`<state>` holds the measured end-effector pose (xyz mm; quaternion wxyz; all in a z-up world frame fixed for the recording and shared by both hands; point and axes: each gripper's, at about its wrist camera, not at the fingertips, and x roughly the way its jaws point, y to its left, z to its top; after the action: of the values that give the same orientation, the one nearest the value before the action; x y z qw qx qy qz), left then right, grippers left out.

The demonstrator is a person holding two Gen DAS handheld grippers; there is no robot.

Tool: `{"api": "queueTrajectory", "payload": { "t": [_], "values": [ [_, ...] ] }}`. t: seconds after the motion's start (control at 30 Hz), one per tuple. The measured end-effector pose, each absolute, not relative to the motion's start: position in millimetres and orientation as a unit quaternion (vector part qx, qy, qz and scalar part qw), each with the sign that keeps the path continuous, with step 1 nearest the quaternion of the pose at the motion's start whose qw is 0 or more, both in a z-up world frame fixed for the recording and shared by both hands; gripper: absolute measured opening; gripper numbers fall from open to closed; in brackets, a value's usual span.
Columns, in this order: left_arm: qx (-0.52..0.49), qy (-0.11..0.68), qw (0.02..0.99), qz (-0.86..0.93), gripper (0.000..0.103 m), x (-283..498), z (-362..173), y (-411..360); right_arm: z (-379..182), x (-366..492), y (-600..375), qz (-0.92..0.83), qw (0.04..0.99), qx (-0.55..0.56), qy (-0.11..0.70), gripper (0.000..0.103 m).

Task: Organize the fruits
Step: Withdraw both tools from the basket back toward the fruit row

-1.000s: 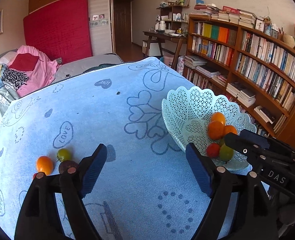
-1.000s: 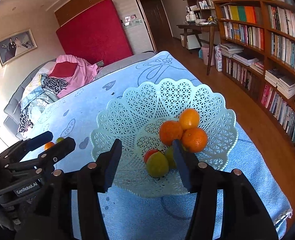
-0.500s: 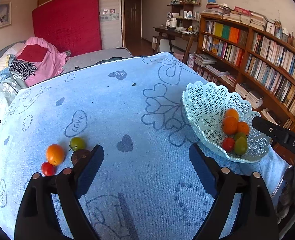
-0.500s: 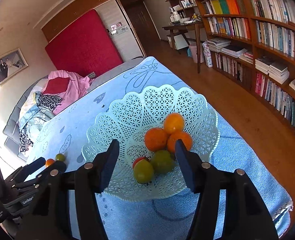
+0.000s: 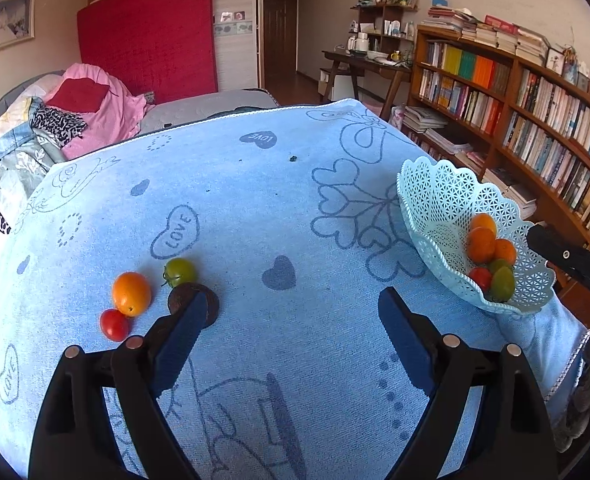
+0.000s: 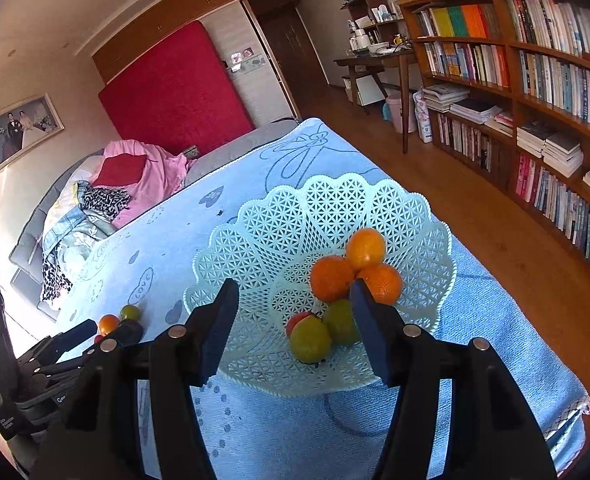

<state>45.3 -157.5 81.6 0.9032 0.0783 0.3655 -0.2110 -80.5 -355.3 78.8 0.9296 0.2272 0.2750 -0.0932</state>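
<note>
A pale green lattice basket [image 5: 435, 196] [image 6: 335, 208] sits at the right of the blue cloth, holding several oranges [image 6: 331, 278], green fruits [image 6: 310, 340] and a red one [image 5: 479, 278]. On the cloth at the left lie an orange fruit [image 5: 131, 293], a green tomato [image 5: 180, 272], a small red tomato [image 5: 113, 324] and a dark brown fruit [image 5: 211, 306]. My left gripper [image 5: 291, 320] is open and empty above the cloth, its left finger just over the dark fruit. My right gripper [image 6: 295, 308] is open and empty above the basket's near rim.
The blue cloth [image 5: 255, 184] covers a table whose right edge drops to a wooden floor [image 6: 495, 232]. Bookshelves [image 5: 515, 120] line the right wall. A bed with piled clothes [image 5: 55, 120] lies behind at the left, a desk [image 5: 367, 64] at the back.
My left gripper has swung left, away from the basket and toward the loose fruits. My right gripper has drawn back a little from the basket. Both stay open.
</note>
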Motion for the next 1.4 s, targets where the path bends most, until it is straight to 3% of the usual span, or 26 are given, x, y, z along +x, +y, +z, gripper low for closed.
{"api": "queueTrajectory", "payload": {
  "t": [1.4],
  "values": [
    [0.035, 0.401, 0.908, -0.118, 0.087, 57.0, 50.8, -56.9, 61.3, -61.9, -257.7, -0.026, 0.951, 0.102, 0.289, 0.06]
  ]
}}
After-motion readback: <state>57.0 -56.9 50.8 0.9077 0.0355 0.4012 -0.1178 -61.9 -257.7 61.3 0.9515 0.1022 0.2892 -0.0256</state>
